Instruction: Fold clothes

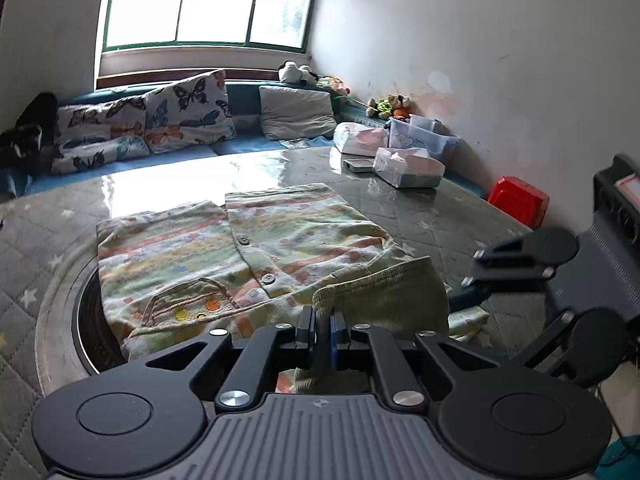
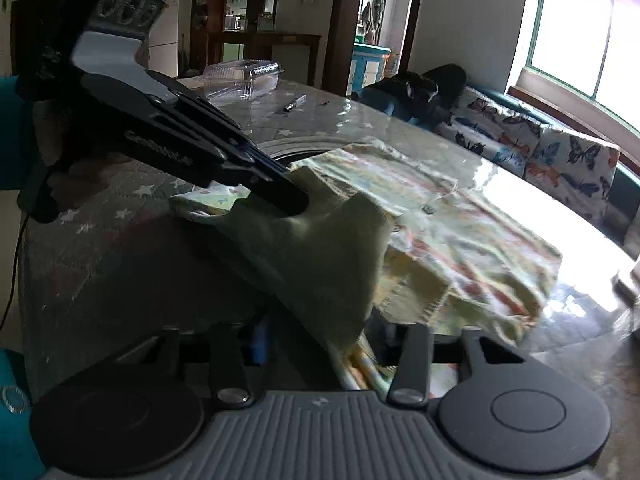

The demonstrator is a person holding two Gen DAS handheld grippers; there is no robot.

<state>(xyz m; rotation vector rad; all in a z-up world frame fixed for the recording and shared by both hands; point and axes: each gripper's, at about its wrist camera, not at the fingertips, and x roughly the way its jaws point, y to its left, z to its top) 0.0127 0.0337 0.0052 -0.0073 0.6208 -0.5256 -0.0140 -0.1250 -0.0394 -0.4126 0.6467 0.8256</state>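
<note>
A pastel striped cardigan with buttons and a small pocket lies spread on the glass-topped table. Its green ribbed hem is lifted at the near edge. My left gripper is shut on that hem, which the right wrist view also shows: left gripper pinching the green band. My right gripper stands open, with the lifted cloth draping down between its fingers and hiding the right one. In the left wrist view the right gripper comes in from the right, at the cardigan's corner.
Boxes and a clear bin sit at the table's far right, with a red stool beyond. Butterfly cushions line a bench under the window. A clear plastic container and a pen lie on the far side.
</note>
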